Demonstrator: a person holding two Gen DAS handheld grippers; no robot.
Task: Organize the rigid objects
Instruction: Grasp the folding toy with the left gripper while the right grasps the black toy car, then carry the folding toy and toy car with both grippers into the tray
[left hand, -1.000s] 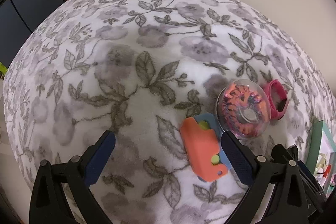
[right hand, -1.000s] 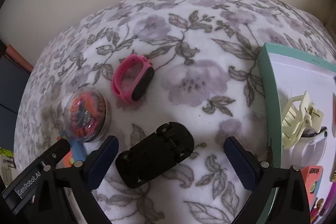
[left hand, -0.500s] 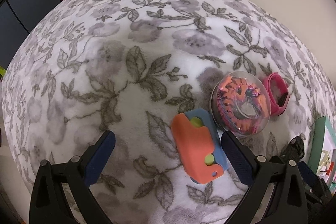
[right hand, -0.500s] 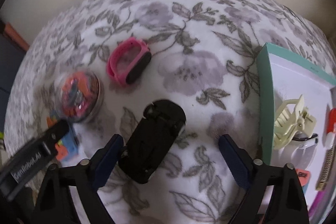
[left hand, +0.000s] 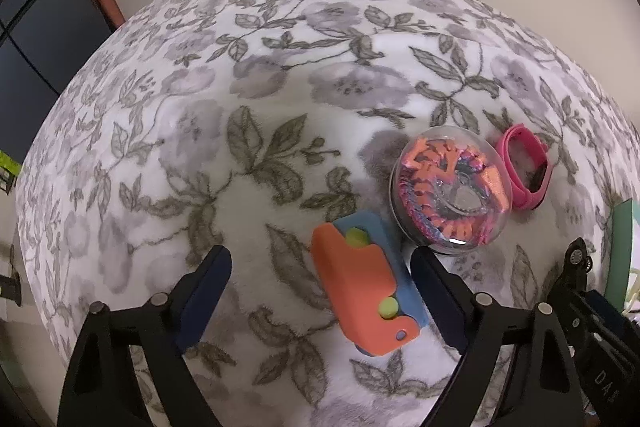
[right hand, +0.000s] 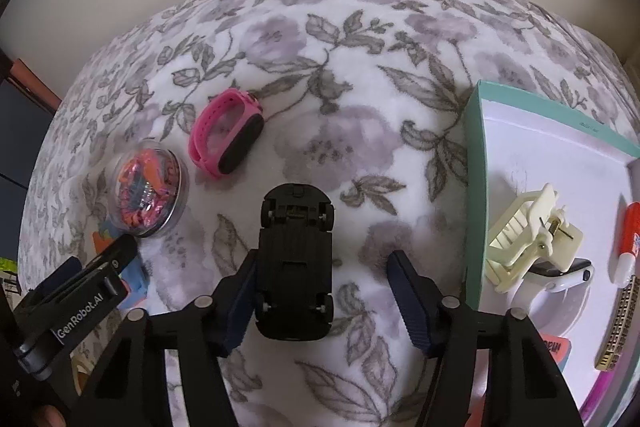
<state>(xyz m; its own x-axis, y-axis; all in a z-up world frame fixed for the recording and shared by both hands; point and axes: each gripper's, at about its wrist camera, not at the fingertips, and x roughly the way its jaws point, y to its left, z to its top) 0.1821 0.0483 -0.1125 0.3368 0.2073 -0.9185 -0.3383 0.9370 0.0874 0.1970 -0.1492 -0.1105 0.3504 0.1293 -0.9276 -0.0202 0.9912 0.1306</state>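
An orange and blue toy block (left hand: pixel 364 287) lies on the floral blanket between the fingers of my left gripper (left hand: pixel 320 291). Its jaws are closing; the block sits near the right pad, apart from the left pad. A black toy car (right hand: pixel 296 259) lies upside down between the fingers of my right gripper (right hand: pixel 324 301). Those jaws are closing too: the left pad touches the car's side, and a gap shows at the right pad. A clear dome with orange contents (left hand: pixel 450 191) (right hand: pixel 148 191) and a pink watch band (left hand: pixel 524 167) (right hand: pixel 226 137) lie beyond.
A teal-rimmed white box (right hand: pixel 474 167) stands at the right, holding a cream hair claw (right hand: pixel 528 235), a red and white tube (right hand: pixel 630 239) and other small items. The other gripper's frame (right hand: pixel 80 303) shows at the lower left. A beige wall runs behind the blanket.
The right jaws have narrowed around the black car, which now lies lengthwise between them. The left jaws have narrowed a little, and the orange block sits more centrally between them.
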